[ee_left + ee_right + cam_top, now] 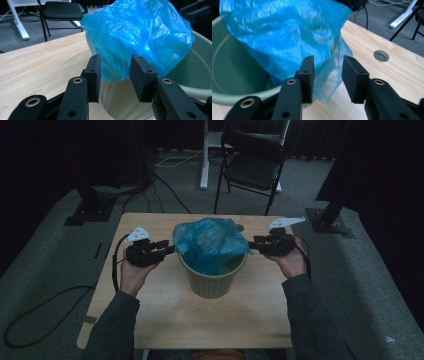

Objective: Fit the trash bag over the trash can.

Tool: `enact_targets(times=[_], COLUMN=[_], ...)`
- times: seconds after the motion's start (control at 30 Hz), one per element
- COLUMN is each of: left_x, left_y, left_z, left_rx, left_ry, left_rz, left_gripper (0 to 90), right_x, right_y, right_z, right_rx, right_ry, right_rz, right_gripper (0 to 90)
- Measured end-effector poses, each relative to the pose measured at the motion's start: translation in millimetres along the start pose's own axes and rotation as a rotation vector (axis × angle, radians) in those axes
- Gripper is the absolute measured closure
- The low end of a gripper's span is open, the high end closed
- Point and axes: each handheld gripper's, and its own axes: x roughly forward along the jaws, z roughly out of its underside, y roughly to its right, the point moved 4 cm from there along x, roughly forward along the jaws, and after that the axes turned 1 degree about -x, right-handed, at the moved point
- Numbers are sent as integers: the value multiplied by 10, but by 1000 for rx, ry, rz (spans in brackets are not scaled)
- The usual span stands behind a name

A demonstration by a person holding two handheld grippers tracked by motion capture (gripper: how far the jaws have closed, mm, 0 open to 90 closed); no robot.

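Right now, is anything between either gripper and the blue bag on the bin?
Nothing visible. The left gripper and right gripper flank the green bin, jaws open, with the blue plastic bag directly ahead of each.

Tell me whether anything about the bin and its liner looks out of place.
The blue plastic bag is not seated: it billows crumpled above the green bin instead of lining it, with one edge hanging over the rim. Both grippers, left and right, are open beside it.

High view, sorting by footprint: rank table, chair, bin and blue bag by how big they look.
1. Table
2. Chair, though it stands farther off, so it is unsure
3. Bin and bag: look alike
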Motion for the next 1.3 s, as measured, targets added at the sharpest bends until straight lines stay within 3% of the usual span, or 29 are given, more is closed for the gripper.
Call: enact_targets(times=[0.2,0.33,0.47,0.57,0.67,0.8,1.03,1.3], left_x=[56,83,107,105,89,42,-69,-100], left_y=[15,30,50,76,99,117,136,141], left_z=[-49,-66,-72,-66,-62,-40,65,253], left_rx=[-15,-7,-4,8,24,28,36,15], left_ry=[0,-7,-16,-16,-13,-1,-10,-35], left_rz=[20,26,23,26,16,11,-5,2], left_gripper=[593,614,662,736,834,884,894,895], right_x=[65,141,276,329,266,154,-8,-102], right_y=[22,21,14,20,26,8,-66,-191], right_z=[-114,-176,-173,-139,-114,-75,66,275], right_rx=[34,89,92,71,79,74,63,52], right_ry=[20,47,-9,-47,-28,-4,20,-10], right_rz=[-33,-82,-101,-74,-80,-101,-127,-212], right_gripper=[586,566,562,692,806,859,862,899])
